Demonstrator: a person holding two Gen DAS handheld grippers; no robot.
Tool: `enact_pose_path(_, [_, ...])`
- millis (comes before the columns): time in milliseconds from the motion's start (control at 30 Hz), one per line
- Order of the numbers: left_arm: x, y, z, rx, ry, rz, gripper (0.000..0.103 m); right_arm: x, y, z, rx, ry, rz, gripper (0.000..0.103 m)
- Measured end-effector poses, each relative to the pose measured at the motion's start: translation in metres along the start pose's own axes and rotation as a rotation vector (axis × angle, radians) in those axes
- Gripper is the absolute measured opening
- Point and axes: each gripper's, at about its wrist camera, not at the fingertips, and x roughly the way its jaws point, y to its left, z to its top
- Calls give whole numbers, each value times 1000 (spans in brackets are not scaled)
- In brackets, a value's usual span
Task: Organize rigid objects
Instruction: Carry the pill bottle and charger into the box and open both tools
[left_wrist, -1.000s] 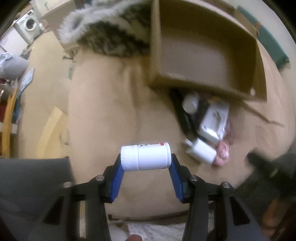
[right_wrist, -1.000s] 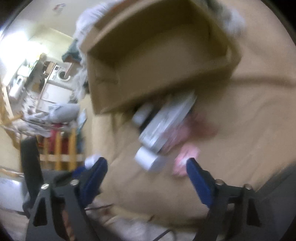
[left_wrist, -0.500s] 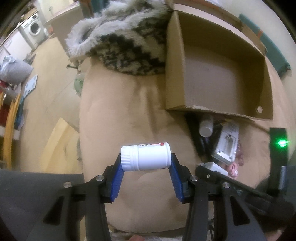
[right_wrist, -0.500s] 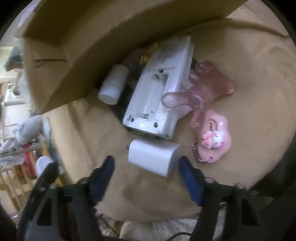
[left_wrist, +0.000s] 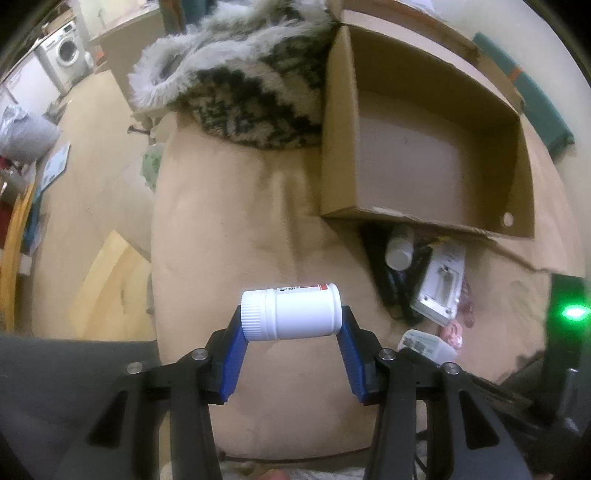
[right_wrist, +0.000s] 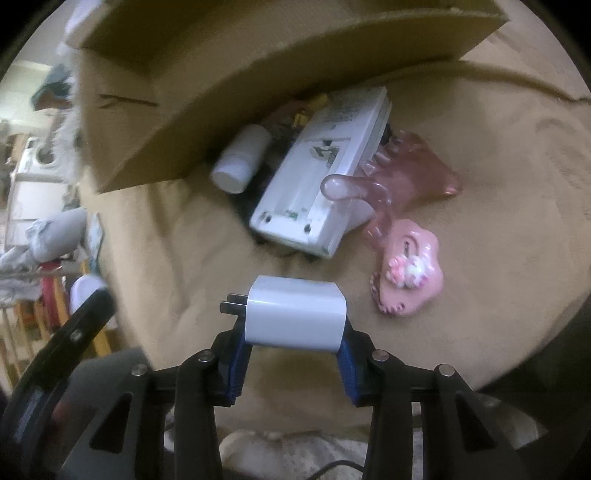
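Both grippers loaded, box empty.
Left gripper (left_wrist: 291, 325) fingers hold bottle (left_wrist: 290, 312) sideways; right gripper (right_wrist: 293, 341) fingers just closed onto charger (right_wrist: 295, 314); box (left_wrist: 424, 122) beyond.

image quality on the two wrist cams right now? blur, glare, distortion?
Left wrist: sharp centre, bottle crisp in the left gripper; strong fisheye bend on the box; green LED blooms at right edge. Right wrist: dim warm light, slight softness, charger clear in the right gripper, edges blurred, dark vignette.
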Motion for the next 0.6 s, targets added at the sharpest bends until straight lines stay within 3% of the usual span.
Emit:
enact_pose_path(300, [-18, -13, 15, 93, -49, 4, 43, -82, -7, -6, -28, -108, 117, 44])
enact_pose_path(400, [-23, -15, 28, 78, -59, -16, 43, -113, -7, 9, -59, -177, 106, 44])
enact_pose_path(600, [-37, -28, 64, 56, -109, -22, 43, -143, -21, 74, -96, -249, 99, 44])
